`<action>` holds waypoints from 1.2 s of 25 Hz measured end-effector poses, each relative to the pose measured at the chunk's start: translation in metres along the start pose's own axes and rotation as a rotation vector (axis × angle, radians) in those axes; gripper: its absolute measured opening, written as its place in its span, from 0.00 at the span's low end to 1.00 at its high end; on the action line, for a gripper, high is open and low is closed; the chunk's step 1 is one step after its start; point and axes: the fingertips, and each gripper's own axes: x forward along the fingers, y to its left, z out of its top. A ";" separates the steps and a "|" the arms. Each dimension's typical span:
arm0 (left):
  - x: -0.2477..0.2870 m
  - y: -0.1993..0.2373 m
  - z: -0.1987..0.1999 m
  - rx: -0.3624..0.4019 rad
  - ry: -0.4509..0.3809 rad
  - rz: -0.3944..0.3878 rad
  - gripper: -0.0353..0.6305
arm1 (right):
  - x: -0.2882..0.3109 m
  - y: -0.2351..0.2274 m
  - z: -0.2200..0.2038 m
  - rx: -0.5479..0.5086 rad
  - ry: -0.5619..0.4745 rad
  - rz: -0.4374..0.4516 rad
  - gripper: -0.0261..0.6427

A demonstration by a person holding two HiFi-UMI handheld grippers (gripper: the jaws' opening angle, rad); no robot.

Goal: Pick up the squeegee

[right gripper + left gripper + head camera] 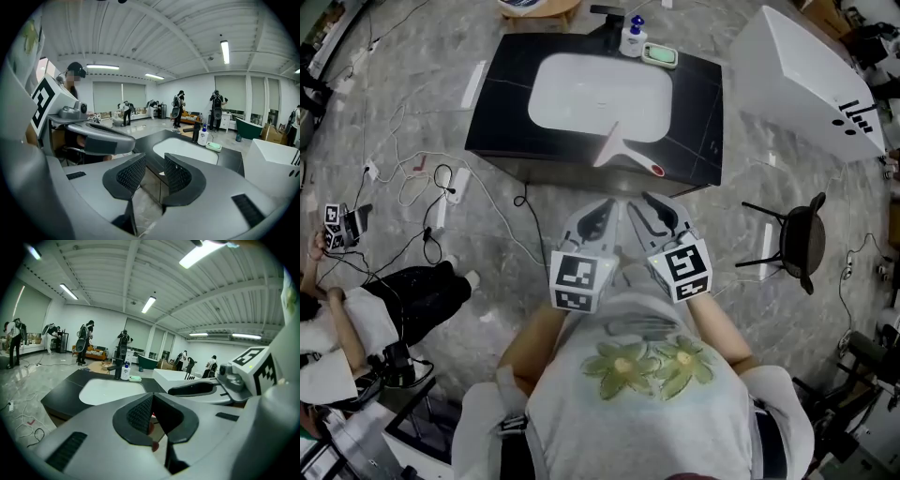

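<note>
The squeegee [625,152] lies on the near edge of the black counter [502,112], its pale handle reaching up over the rim of the white sink basin [600,94] and a red spot at its blade's right end. Both grippers hover side by side just in front of the counter, short of the squeegee and pointing at it. My left gripper [598,217] [152,401] has its pad tips touching and nothing held. My right gripper [661,214] [154,171] stands open, with only counter edge and floor showing in the gap.
A soap bottle [633,37], a green soap dish [660,54] and a black faucet [609,17] stand at the counter's back. A white tub [806,75] sits to the right, a black stool [797,239] nearer. Cables [441,187] trail across the floor at left, beside a seated person [337,319].
</note>
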 end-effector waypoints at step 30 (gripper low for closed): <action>0.088 0.034 0.007 -0.053 0.076 0.054 0.07 | 0.098 -0.077 -0.056 -0.135 0.149 0.145 0.23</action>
